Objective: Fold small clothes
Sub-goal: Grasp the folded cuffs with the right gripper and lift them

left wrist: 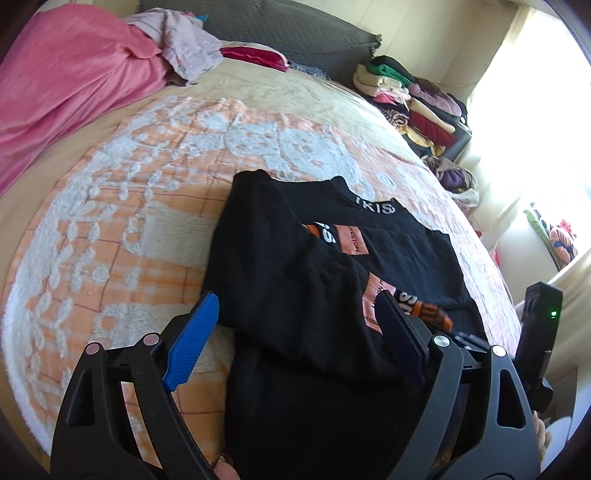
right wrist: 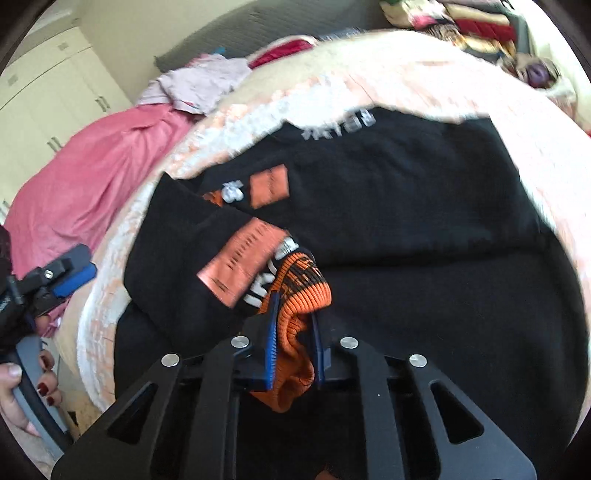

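Note:
A black sweater (left wrist: 280,266) with orange patches and white lettering lies on the orange-and-white bedspread (left wrist: 122,206), one sleeve folded across its body. My left gripper (left wrist: 297,297) hovers over the sweater's near part, open, its blue fingers (left wrist: 195,332) wide apart and pressing on nothing. In the right wrist view the sweater (right wrist: 406,206) fills the middle. There my right gripper (right wrist: 294,306) is shut on the sleeve's orange ribbed cuff (right wrist: 303,291), which bunches between the pads. The left gripper (right wrist: 70,277) shows at the left edge, held by a hand.
A pink blanket (left wrist: 62,85) and a pale crumpled garment (left wrist: 184,44) lie at the far left of the bed. A stack of folded clothes (left wrist: 413,99) sits at the far right by the bright window. A grey pillow (left wrist: 280,33) lines the back. White wardrobe doors (right wrist: 48,99) stand beyond.

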Demonstrator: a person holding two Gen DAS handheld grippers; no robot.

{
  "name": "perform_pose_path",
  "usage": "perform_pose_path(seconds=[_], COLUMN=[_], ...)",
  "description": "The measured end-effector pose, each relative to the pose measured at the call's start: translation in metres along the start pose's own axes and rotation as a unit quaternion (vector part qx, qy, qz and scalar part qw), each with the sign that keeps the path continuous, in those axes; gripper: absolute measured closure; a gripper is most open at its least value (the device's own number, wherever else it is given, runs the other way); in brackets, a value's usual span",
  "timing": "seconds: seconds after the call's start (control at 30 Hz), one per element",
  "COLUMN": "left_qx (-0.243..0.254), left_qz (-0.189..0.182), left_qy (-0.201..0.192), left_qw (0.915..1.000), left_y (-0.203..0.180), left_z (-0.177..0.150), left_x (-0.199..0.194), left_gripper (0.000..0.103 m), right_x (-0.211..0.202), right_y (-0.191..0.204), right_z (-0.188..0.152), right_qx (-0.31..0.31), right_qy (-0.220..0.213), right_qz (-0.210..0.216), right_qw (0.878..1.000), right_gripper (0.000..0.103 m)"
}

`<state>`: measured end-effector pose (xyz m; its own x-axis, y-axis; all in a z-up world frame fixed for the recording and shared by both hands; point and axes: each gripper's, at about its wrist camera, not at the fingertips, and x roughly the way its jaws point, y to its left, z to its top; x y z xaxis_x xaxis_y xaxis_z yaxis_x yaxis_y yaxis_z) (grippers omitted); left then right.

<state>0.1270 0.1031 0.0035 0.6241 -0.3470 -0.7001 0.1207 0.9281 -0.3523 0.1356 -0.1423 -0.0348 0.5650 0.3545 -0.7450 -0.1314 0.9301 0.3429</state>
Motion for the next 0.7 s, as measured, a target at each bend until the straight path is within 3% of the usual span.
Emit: perform_pose_path(seconds=[0.27,0.37,0.7], left_qx=[-0.007,-0.009,-0.002], left_qz=[0.003,0.002,0.002], left_qy=[-0.002,-0.001,0.001], left_qw=[1.0,1.0,1.0], left_y=[0.007,0.007,0.001], left_z=[0.0,0.0,0.006], left_x=[-0.003,-0.003,0.009], left_gripper=[0.024,0.024,0.024], right_x=[-0.029,-0.036,-0.029], right_y=[0.007,-0.007,-0.07], right_z=[0.056,0.077,0.088], right_qx=[-0.082,-0.098,-0.063], right_qy=[-0.065,-0.08,-0.073], right_qz=[-0.016,-0.044,-0.105], right_qw=[0.994,0.991,0.99], right_gripper=[0.091,0.091,0.091])
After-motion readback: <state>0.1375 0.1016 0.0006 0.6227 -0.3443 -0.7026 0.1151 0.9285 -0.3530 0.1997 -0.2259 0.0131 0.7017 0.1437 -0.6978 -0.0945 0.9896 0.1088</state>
